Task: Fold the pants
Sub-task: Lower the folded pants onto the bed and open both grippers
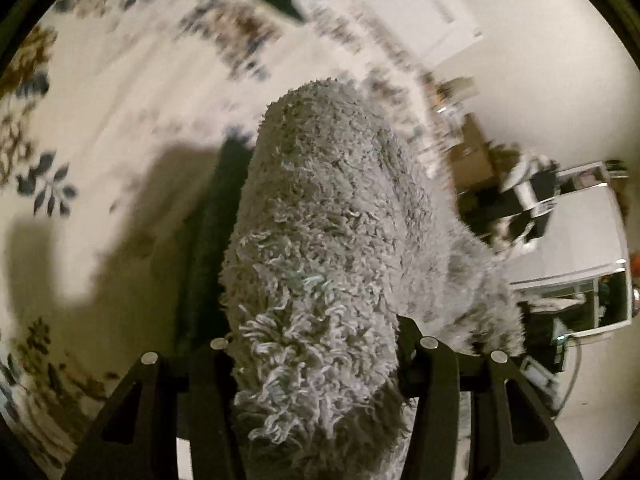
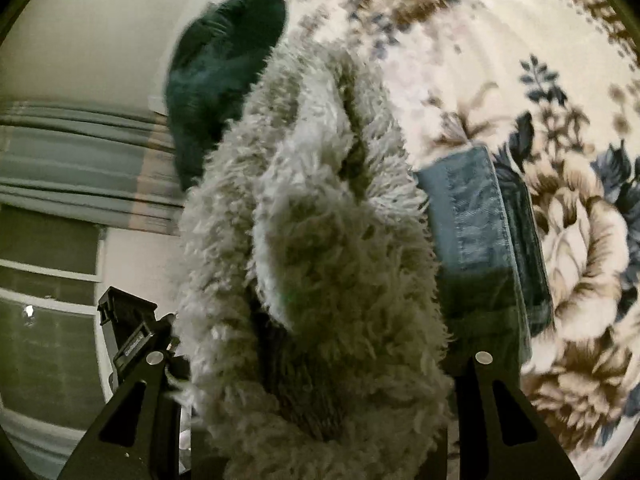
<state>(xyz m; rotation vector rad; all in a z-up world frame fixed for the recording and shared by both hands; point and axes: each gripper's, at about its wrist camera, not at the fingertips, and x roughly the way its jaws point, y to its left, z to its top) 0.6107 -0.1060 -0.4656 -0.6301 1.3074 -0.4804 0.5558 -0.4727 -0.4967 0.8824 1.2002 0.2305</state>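
Gripped in both grippers: fluffy grey pants, lifted clear of floral bedspread. Left gripper clamped on thick bunch; right gripper likewise, fingers buried in pile. Folded jeans below on bedspread. Risk: slippery bulk sliding free, or uneven hold skewing fold.

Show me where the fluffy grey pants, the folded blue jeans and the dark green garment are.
fluffy grey pants (image 1: 332, 220): left wrist view, middle of the raised fleece.
folded blue jeans (image 2: 476, 216): right wrist view, the lighter top layer.
dark green garment (image 2: 224, 68): right wrist view, its middle, behind the fleece.
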